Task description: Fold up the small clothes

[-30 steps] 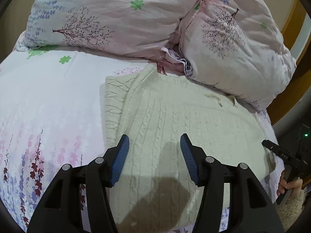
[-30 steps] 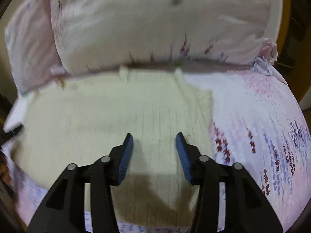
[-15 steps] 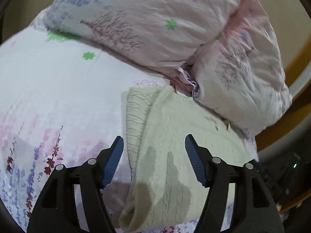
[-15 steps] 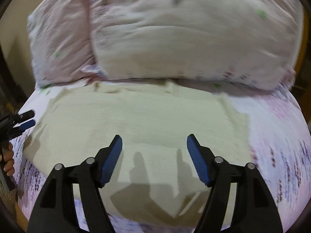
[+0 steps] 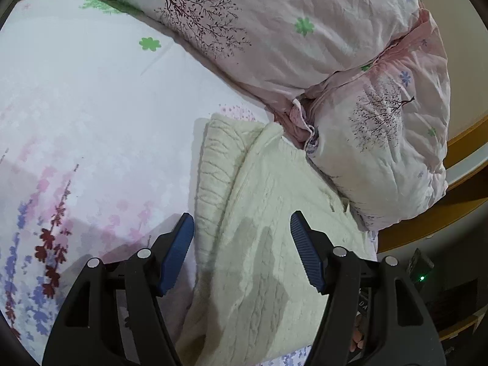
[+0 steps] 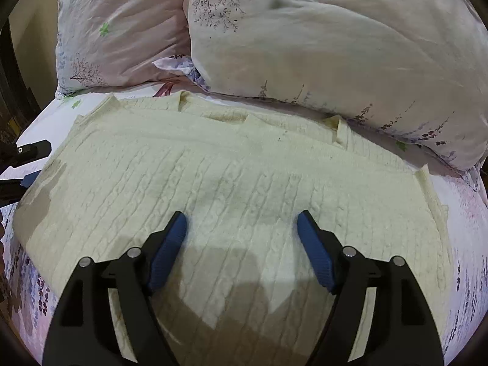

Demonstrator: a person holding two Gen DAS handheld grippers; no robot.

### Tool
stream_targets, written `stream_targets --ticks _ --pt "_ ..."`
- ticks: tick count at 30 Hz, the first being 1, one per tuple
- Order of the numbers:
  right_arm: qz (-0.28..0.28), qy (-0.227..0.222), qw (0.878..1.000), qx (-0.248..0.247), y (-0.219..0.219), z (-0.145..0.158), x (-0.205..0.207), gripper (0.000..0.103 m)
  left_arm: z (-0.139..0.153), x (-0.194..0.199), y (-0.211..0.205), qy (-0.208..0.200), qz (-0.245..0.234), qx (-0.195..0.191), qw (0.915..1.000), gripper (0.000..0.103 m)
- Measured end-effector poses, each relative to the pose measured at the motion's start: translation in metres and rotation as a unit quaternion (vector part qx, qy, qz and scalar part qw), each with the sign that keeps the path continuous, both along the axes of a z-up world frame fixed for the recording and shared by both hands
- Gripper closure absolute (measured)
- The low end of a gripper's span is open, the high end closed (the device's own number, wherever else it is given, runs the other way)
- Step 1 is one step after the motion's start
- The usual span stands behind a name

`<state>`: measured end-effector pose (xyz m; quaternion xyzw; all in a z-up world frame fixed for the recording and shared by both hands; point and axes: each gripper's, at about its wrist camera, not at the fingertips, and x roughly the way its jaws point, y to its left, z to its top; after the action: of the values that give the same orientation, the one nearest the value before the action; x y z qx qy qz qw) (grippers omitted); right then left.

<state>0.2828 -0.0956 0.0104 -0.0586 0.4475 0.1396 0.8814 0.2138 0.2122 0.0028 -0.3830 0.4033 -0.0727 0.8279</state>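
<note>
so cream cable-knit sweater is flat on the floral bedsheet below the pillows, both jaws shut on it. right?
Not quite. Both sets of jaws stand open and hold nothing: the left gripper in the left wrist view, the right gripper in the right wrist view. The cream sweater does lie on the bedsheet below the pillows.

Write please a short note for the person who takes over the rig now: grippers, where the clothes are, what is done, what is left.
Left gripper: open, holds nothing, over the sweater's edge.
Right gripper: open, holds nothing, over the sweater's middle.
Cream knit sweater lies flat on the floral bedsheet, its far edge against the pillows.
Done: one sleeve looks folded in along the side.
Left: the remaining folds; no grasp is taken yet.
</note>
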Motion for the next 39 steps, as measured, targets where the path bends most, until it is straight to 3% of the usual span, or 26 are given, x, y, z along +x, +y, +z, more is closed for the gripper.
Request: stream_targets --ticks 10,13,18,20,30,34,39 --pt "0.000 0.000 1.000 0.001 0.000 0.001 -0.001 0.027 -0.006 0.008 -0.007 -0.002 0.000 -0.020 0.9998 0.039" --pt "0.001 -0.001 1.000 0.002 0.000 0.001 -0.001 0.027 -0.008 0.010 -0.009 0.001 -0.001 -0.029 0.9996 0.048" --pt "0.003 -0.001 1.000 0.004 -0.001 0.001 -0.001 0.027 -0.011 0.015 -0.014 0.006 -0.008 -0.047 0.9989 0.075" --pt "0.004 -0.001 1.000 0.004 -0.001 0.001 -0.001 0.026 -0.006 0.016 -0.017 -0.004 -0.011 -0.047 0.9988 0.081" --pt "0.010 -0.003 1.000 0.003 0.000 0.001 -0.002 0.025 0.048 0.019 -0.059 -0.079 -0.040 -0.035 0.9955 0.091" --pt "0.004 -0.004 0.998 0.055 -0.025 0.017 -0.008 0.024 0.073 0.020 -0.086 -0.107 -0.060 -0.032 0.9919 0.092" --pt "-0.048 -0.021 0.989 0.140 -0.093 0.038 -0.025 0.019 0.100 0.022 -0.132 -0.136 -0.097 -0.025 0.9856 0.092"
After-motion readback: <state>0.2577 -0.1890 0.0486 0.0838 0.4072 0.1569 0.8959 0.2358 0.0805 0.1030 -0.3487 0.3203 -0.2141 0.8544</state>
